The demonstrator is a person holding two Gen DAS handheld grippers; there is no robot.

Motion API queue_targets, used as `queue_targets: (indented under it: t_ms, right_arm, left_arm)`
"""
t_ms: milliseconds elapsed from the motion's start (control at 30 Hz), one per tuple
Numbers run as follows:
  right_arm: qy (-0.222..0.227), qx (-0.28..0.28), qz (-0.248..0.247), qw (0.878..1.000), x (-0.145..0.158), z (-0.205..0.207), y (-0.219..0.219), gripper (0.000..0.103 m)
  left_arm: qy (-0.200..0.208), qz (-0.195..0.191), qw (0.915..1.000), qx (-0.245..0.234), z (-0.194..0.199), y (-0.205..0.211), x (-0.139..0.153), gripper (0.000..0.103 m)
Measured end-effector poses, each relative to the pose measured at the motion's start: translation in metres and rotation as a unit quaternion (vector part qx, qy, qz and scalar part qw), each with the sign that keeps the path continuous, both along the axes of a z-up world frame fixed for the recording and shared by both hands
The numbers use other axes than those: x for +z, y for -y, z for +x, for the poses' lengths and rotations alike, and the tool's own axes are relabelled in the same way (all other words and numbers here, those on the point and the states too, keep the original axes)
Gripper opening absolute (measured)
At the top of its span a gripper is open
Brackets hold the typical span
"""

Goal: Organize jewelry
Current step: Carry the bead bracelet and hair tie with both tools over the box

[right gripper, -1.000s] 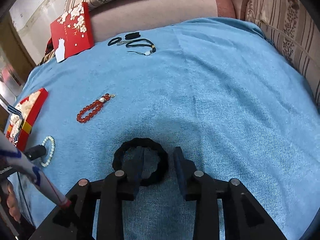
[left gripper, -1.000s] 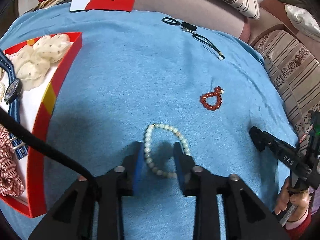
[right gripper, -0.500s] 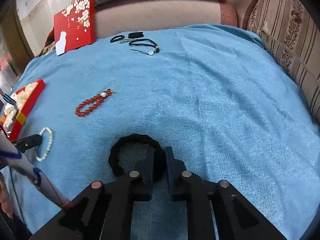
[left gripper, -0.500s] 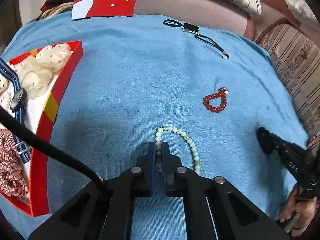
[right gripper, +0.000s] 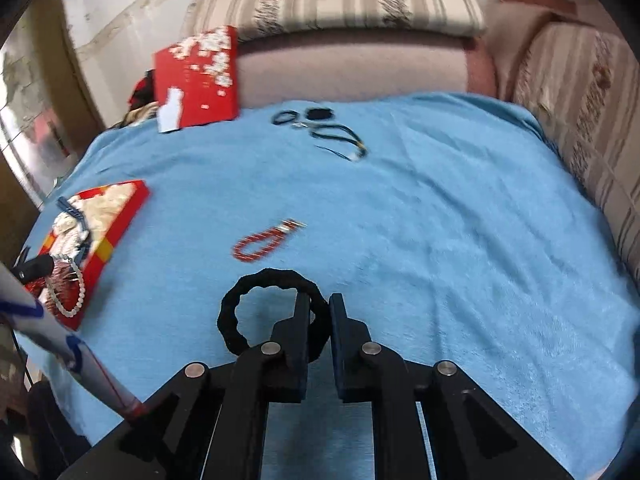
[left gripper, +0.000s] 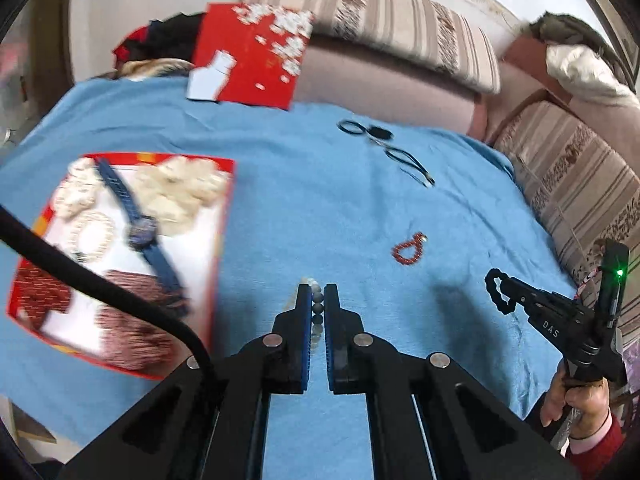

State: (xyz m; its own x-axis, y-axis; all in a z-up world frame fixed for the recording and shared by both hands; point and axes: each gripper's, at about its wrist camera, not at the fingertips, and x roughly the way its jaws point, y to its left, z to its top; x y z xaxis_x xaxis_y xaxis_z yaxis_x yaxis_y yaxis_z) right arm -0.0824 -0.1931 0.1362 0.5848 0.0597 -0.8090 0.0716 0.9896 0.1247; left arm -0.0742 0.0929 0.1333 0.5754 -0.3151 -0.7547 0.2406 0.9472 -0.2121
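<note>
My left gripper is shut on a pale bead bracelet, whose beads show between the blue pads. In the right wrist view the bracelet dangles from that gripper over the near end of the red tray. My right gripper is shut on a black hair ring, lifted off the blue cloth. The left wrist view shows that gripper with the ring at far right. A red bead bracelet lies on the cloth.
The red tray holds a blue watch, cream scrunchies, a pearl bracelet and plaid scrunchies. Black cords and hair ties lie at the far side. A red box lid leans against the striped sofa. A hand holds the right gripper.
Both grippers went from open to shut, the left on the pale bracelet and the right on the black ring. Both then rose off the cloth, and the left swung towards the tray.
</note>
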Motion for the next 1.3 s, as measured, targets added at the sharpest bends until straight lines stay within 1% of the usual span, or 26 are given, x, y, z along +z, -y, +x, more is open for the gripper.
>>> queue_targets:
  t_ms: [233,367,500,600,733,900,1000,1133,1300]
  right_arm:
    - [0.018,0.048,0.011,0.999,0.017,0.006,-0.051,0.010]
    - [0.022,0.081,0.020,0.996,0.024,0.008,-0.081,0.010]
    - [0.026,0.115,0.027,0.993,0.033,0.017,-0.112,0.010]
    - [0.023,0.136,0.034,0.990,0.036,0.028,-0.138,0.010]
    - [0.018,0.157,0.043,0.987,0.036,0.048,-0.168,0.010]
    - [0.000,0.173,0.052,0.984,0.023,0.086,-0.206,0.010]
    - [-0.011,0.180,0.054,0.982,0.014,0.105,-0.223,0.010]
    - [-0.027,0.188,0.050,0.981,0.000,0.131,-0.247,0.010]
    - [-0.040,0.202,0.016,0.978,-0.018,0.154,-0.274,0.010]
  left_arm:
    - [0.025,0.032,0.9982,0.044,-0.002,-0.059,0.030,0.005]
    - [0.026,0.048,0.9957,0.075,0.008,-0.096,0.037,0.005]
    - [0.020,0.046,0.9939,0.098,0.020,-0.127,0.036,0.005]
    - [0.012,0.041,0.9931,0.109,0.030,-0.142,0.028,0.005]
    - [-0.007,0.022,0.9923,0.121,0.044,-0.158,0.010,0.005]
    - [-0.040,-0.006,0.9896,0.138,0.061,-0.179,-0.021,0.005]
    - [-0.057,-0.014,0.9869,0.150,0.069,-0.191,-0.041,0.005]
    - [-0.065,-0.020,0.9843,0.163,0.077,-0.204,-0.054,0.005]
    - [-0.068,-0.021,0.9826,0.172,0.085,-0.216,-0.064,0.005]
